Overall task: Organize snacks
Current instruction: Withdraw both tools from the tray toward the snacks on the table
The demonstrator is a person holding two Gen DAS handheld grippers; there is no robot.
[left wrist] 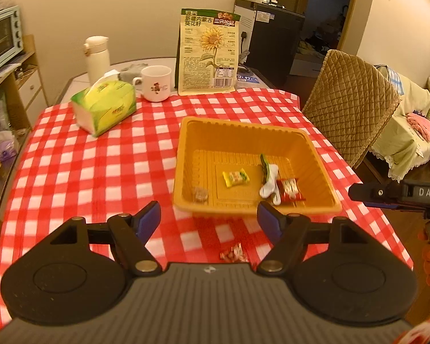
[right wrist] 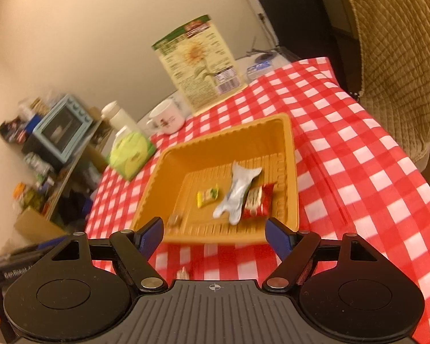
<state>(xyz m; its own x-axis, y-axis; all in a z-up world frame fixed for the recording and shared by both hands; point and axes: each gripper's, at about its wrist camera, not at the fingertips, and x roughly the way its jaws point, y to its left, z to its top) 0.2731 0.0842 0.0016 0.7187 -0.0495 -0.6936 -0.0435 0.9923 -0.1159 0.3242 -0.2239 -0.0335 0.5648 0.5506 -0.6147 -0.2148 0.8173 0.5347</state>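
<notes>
Both claws gape wide, holding nothing: left gripper (left wrist: 209, 215), right gripper (right wrist: 215, 230); each hovers near the orange tray (left wrist: 186, 143) (right wrist: 289, 149) on the checked cloth (left wrist: 86, 166); tray holds yellow candy (left wrist: 235, 178), white-green packet (left wrist: 268, 180), red packet (left wrist: 290, 189), small brown sweet (left wrist: 200, 194); left view alone shows a loose red candy (left wrist: 234, 253) on cloth under the claw; tissue box (left wrist: 104, 106), mug (left wrist: 155, 83), sunflower-seed bag (left wrist: 209, 53) stand behind.

Cream walls (left wrist: 129, 3), quilted chair (left wrist: 352, 97), possibly a dark doorway (left wrist: 326, 8) behind.

left tongs (left wrist: 208, 218): black arms, blue pads | right tongs (right wrist: 214, 235): same, silver pivot screws
</notes>
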